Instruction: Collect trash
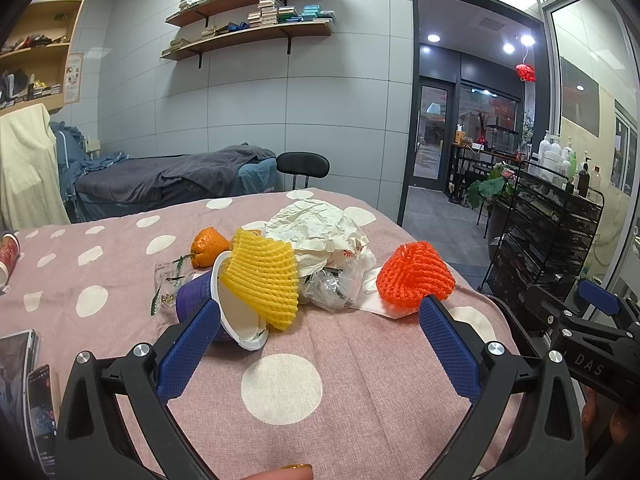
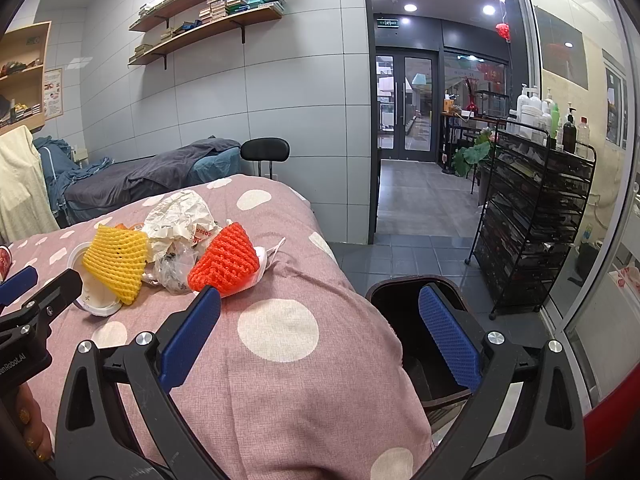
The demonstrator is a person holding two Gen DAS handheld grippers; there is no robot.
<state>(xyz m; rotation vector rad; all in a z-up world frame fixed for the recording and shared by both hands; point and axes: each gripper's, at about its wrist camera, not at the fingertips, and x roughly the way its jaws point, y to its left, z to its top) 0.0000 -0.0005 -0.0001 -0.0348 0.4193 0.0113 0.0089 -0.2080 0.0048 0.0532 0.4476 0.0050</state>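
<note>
Both grippers are standing with jaws wide and nothing between them: the left gripper (image 1: pixel 320 328) is pointing at the trash heap on the dotted pink cloth (image 1: pixel 360 344), and the right gripper (image 2: pixel 320 320) is hanging over the cloth's edge, just beside the dark bin (image 2: pixel 404 312) below. The yellow foam net (image 1: pixel 262 278) is lying on the tipped purple cup (image 1: pixel 198 296), with crumpled paper (image 1: pixel 316 228) behind and the orange foam net (image 1: pixel 416 276) nearer the bin. Probably the right one should be pinching the orange net first, gripping it in the middle, since soft foam is slipping easily.
</note>
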